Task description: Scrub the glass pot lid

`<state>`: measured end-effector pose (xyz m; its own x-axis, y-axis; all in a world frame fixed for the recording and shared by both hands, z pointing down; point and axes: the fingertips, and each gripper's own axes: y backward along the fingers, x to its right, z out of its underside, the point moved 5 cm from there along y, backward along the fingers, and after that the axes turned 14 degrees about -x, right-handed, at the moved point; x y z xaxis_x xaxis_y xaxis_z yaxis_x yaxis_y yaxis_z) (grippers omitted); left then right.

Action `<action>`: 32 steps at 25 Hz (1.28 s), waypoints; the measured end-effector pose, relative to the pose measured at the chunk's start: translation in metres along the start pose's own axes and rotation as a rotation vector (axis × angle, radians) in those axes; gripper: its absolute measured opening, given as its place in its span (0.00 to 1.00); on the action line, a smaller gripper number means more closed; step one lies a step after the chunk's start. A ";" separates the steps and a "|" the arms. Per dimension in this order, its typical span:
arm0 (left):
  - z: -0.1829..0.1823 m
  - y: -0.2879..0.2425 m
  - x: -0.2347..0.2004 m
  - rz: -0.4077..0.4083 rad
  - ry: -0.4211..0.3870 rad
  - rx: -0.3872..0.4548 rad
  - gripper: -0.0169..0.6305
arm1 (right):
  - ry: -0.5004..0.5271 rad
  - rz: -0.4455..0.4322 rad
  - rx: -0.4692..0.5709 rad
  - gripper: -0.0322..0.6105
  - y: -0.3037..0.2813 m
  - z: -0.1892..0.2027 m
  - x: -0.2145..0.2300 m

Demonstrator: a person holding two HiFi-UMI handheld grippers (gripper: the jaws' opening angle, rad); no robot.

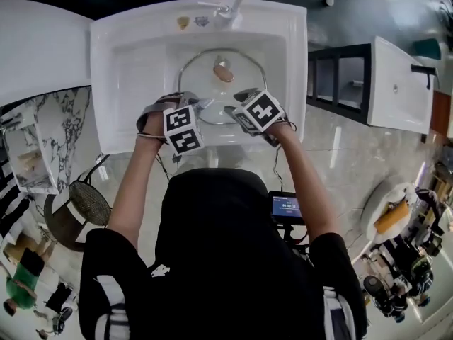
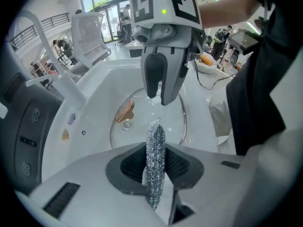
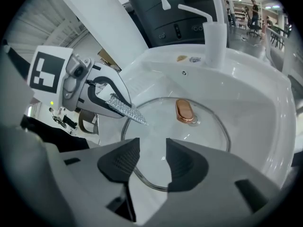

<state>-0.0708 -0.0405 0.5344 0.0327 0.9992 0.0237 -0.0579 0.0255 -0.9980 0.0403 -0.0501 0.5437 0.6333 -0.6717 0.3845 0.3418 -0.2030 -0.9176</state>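
The glass pot lid [image 1: 205, 83] lies flat in the white sink [image 1: 127, 62], its copper knob [image 1: 224, 71] facing up. My left gripper [image 2: 155, 167] is shut on a silver mesh scrubber [image 2: 155, 160], which sticks out past the jaws over the lid's [image 2: 137, 131] near part. In the right gripper view the scrubber [image 3: 125, 110] hangs just above the lid's left rim. My right gripper [image 3: 152, 162] stands with a clear gap between its pads, over the near rim of the lid [image 3: 203, 136]; nothing is pressed between them. Both grippers [image 1: 202, 105] [image 1: 233, 103] sit side by side at the sink's front.
A white faucet [image 1: 237, 2] rises at the back of the sink, with two small stickers [image 1: 184, 22] beside it. White counter [image 1: 35, 48] extends left. A black shelf unit [image 1: 340, 76] stands to the right, and a round stool [image 1: 78, 207] sits on the floor at lower left.
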 end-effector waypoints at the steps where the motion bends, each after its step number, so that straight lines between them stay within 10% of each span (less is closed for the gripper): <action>1: 0.001 0.005 0.000 -0.002 0.014 0.015 0.14 | -0.004 0.012 0.009 0.30 0.004 0.000 -0.002; 10: -0.002 0.062 0.005 -0.113 0.091 0.183 0.14 | -0.067 0.191 0.229 0.06 0.071 -0.009 -0.023; 32: 0.024 0.234 0.017 -0.385 0.385 0.662 0.14 | -0.112 0.501 0.739 0.05 0.218 -0.019 -0.125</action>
<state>-0.1074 -0.0165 0.3026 0.4992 0.8400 0.2127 -0.5399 0.4935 -0.6819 0.0223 -0.0241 0.2936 0.8790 -0.4769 0.0000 0.3425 0.6312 -0.6959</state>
